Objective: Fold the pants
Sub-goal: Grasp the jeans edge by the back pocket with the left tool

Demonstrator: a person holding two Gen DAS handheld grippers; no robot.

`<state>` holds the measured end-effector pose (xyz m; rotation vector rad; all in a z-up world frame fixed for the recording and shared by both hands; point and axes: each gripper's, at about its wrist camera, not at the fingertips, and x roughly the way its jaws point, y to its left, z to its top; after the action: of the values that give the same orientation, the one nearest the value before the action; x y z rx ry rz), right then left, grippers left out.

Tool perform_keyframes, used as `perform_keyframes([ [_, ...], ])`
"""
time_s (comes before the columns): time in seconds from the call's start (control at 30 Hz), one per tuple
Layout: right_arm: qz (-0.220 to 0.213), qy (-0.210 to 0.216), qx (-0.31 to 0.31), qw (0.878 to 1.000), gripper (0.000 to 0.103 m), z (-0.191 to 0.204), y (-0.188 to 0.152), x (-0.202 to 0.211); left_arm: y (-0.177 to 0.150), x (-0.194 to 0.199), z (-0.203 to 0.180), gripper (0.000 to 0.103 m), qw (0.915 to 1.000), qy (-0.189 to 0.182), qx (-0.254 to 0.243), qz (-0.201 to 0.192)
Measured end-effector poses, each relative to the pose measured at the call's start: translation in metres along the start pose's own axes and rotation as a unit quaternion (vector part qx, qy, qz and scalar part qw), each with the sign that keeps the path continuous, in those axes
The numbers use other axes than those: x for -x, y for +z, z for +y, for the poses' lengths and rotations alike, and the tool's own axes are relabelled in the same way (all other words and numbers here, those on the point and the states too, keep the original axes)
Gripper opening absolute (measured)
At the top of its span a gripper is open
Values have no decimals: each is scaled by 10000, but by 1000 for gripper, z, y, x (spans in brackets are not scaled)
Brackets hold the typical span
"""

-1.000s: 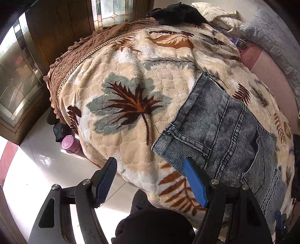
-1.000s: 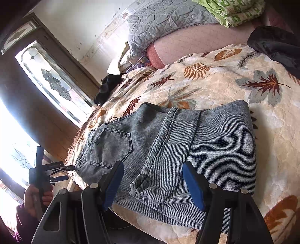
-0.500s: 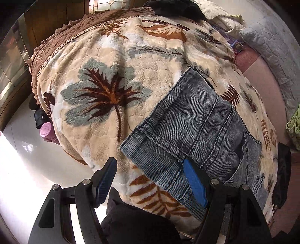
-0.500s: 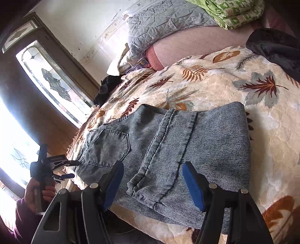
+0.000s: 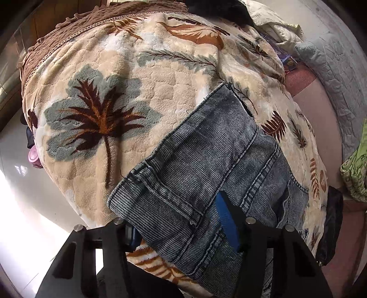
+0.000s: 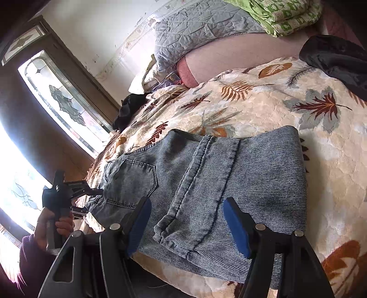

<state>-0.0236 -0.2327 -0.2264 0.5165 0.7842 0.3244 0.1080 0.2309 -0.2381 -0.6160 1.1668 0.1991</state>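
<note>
The folded grey-blue denim pants [image 5: 206,165] lie on the leaf-patterned blanket [image 5: 110,87] near the bed's front edge. My left gripper [image 5: 181,224] is open, its jaws straddling the pants' waistband end: one blue pad [image 5: 227,220] lies on top of the denim, the other is hidden under the cloth's edge. In the right wrist view the pants [image 6: 218,183] show a back pocket and folded legs. My right gripper [image 6: 188,227] is open, hovering just above the folded leg end, not touching. The left gripper [image 6: 89,197] shows there at the waistband.
The bed edge drops to a pale tiled floor [image 5: 20,206] with a pink bottle [image 5: 34,158]. Black clothes [image 6: 337,62], a grey quilt [image 6: 201,29] and green bedding [image 6: 286,16] lie at the far side. A wooden door with glass [image 6: 62,100] stands left.
My left gripper has moved forward and right onto the pants' waistband end, its jaws now around the cloth. My right gripper has stayed nearly still.
</note>
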Motion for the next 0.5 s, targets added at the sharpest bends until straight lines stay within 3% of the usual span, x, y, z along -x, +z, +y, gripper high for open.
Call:
perform_keyframes([
  [0.17, 28, -26, 3, 10000, 69, -1, -1, -2, 3, -10, 2, 59, 9997, -106, 222, -73],
  [0.23, 63, -32, 7, 10000, 69, -1, -1, -5, 2, -11, -1, 71, 9998, -129, 128, -76],
  [0.37, 34, -40, 33, 10000, 69, 1, -1, -5, -1, -11, -8, 71, 9997, 33, 45, -230],
  [0.5, -16, -57, 27, 10000, 69, 0, -1, -3, -3, -4, -9, 38, 9988, 158, -81, -453],
])
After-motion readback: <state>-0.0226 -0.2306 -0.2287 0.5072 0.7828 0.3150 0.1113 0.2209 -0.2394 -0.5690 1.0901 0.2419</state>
